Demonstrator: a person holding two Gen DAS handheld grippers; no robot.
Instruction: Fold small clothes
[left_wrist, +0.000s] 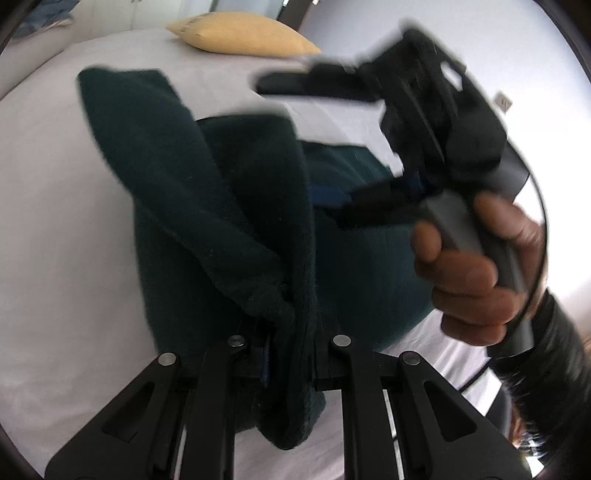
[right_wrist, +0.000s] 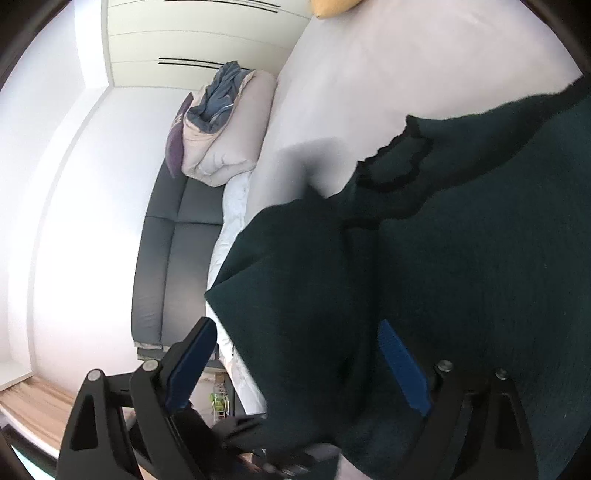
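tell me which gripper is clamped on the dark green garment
The left gripper: its fingers pinch the dark green garment. The right gripper stands wide open.

One dark green knitted garment (left_wrist: 236, 206) is showing, part of it hanging bunched between the jaws of the left gripper (left_wrist: 291, 354) and the rest lying ahead of them on the bed. Two grippers are showing: the left one, and the right gripper (right_wrist: 299, 365), whose jaws are standing wide with garment cloth lying between them. One hand (left_wrist: 476, 273) is showing, gripping the handle of the right gripper, to the right of the left jaws. One bed (left_wrist: 55, 206) is lying under everything. One yellow pillow (left_wrist: 243, 35) is sitting far ahead of the left jaws. One dark sofa (right_wrist: 173, 258) is standing left of the right jaws, carrying one pile of bedding (right_wrist: 221, 129).
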